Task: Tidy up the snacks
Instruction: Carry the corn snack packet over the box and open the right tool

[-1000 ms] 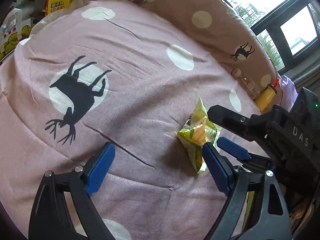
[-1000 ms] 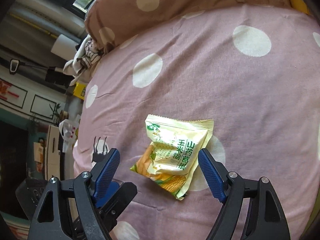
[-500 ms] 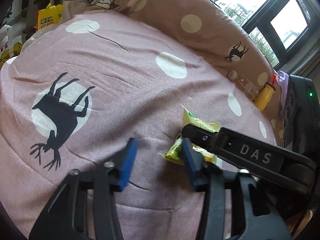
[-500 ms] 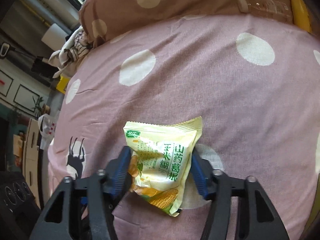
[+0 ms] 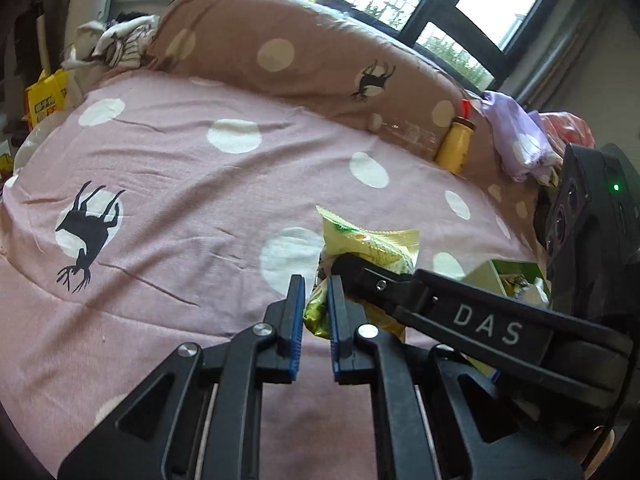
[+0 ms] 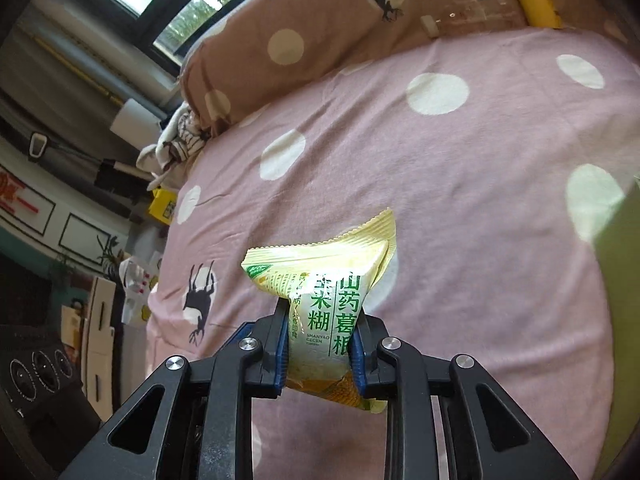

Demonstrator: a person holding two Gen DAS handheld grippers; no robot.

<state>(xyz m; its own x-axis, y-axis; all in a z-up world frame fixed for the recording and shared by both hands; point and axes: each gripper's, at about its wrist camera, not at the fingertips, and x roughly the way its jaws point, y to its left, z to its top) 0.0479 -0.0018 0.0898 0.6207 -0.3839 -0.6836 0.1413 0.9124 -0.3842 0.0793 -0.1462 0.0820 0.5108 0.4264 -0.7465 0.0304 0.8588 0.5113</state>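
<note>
left wrist view: pink polka-dot bed (image 5: 192, 184), window behind, upper frame. left gripper (image 5: 316, 300) fingers pinched narrow on a corner of the snack packet (image 5: 372, 244), lower centre.

right wrist view: right gripper (image 6: 320, 320) fingers clamp the packet's middle, lifted off the bed, lower centre.

A pink bedsheet (image 5: 192, 200) with white dots and a black deer print (image 5: 89, 229) is spread across the bed — a brown dotted pillow (image 5: 304, 60) is laid along its far edge. A yellow bottle (image 5: 454, 146) and a clear bottle (image 5: 404, 136) are seen lying against the pillow, with crumpled striped cloth (image 5: 116, 42) at its other end.
</note>
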